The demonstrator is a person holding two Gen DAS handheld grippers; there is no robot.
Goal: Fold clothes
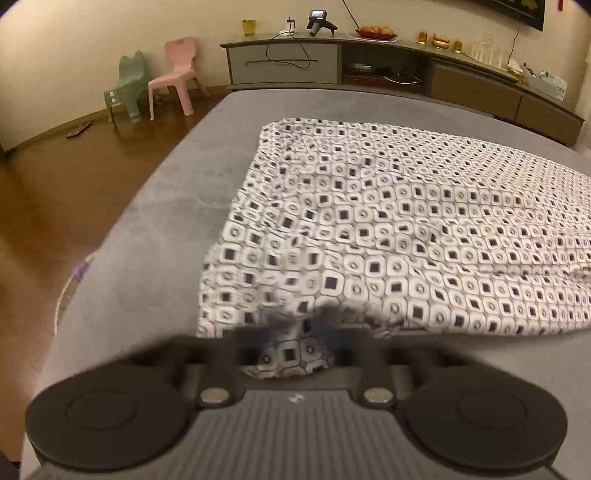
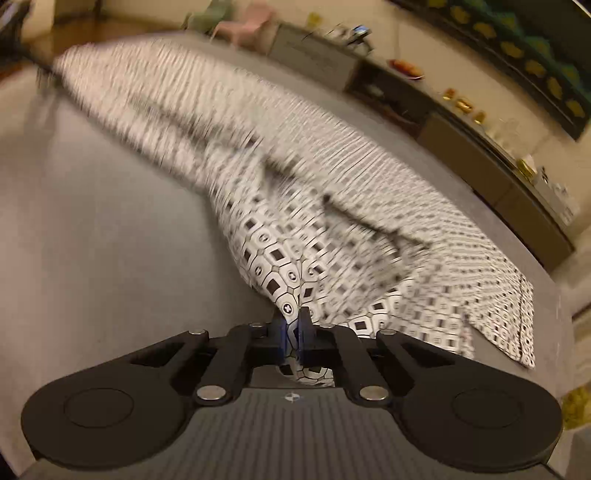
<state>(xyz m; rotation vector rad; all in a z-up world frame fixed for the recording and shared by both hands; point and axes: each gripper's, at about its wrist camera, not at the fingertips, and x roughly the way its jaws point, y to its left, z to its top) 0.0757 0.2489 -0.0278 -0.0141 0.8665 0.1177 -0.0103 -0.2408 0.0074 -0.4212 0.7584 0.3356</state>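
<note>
A white garment (image 1: 388, 229) printed with small dark squares lies spread on the grey surface (image 1: 166, 206). In the left wrist view my left gripper (image 1: 295, 332) is blurred at the garment's near edge, and a fold of the cloth sits between its fingers; it is shut on it. In the right wrist view the patterned garment (image 2: 280, 206) is pulled up into a peak toward my right gripper (image 2: 293, 321), whose fingers are shut on a pinch of the cloth. The far part of the garment is smeared by motion blur.
Beyond the grey surface stands a long low cabinet (image 1: 369, 62) with a fruit plate (image 1: 376, 32), glasses and cables. A pink chair (image 1: 173, 77) and a green chair (image 1: 125, 88) stand on the wooden floor (image 1: 55, 192) at left. The surface's left edge drops to the floor.
</note>
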